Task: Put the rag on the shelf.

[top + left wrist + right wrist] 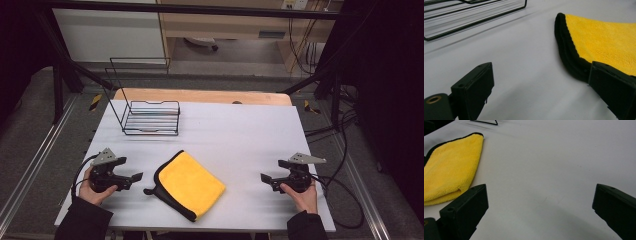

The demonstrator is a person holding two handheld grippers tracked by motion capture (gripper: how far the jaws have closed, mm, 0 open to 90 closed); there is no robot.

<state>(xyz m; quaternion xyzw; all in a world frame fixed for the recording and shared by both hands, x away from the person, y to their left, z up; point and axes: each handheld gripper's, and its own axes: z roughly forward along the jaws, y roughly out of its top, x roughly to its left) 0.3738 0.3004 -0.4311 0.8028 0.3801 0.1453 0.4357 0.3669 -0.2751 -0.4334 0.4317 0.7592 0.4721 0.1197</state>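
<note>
The left tongs rest low on the white worktop in the person's left hand, jaws spread wide with nothing between them. In the left gripper view the black-edged corner of the cloth sits just ahead of one jaw, near it but apart as far as I can tell. Well beyond these tongs, toward the far side of the worktop, stands a black wire rack, empty and upright.

Between the two tongs lies the folded yellow cloth, flat on the worktop, turned at an angle, its dark border and a small loop on the side toward the left tongs. It sits nearer the left tongs than the right ones.

The right tongs, held in the right hand, also lie low on the worktop with jaws wide and empty; they point toward the cloth, which in the right gripper view lies off past one jaw with bare worktop straight ahead.

My reading is that this is the opening step: both tongs are poised to approach, and no grasp has been made. The next move likely calls for the left tongs to slide forward onto the bordered edge and pinch it, while the right tongs close the wider gap to take the opposite edge. Thin fabric lying flat will need a low, scooping approach.
</note>
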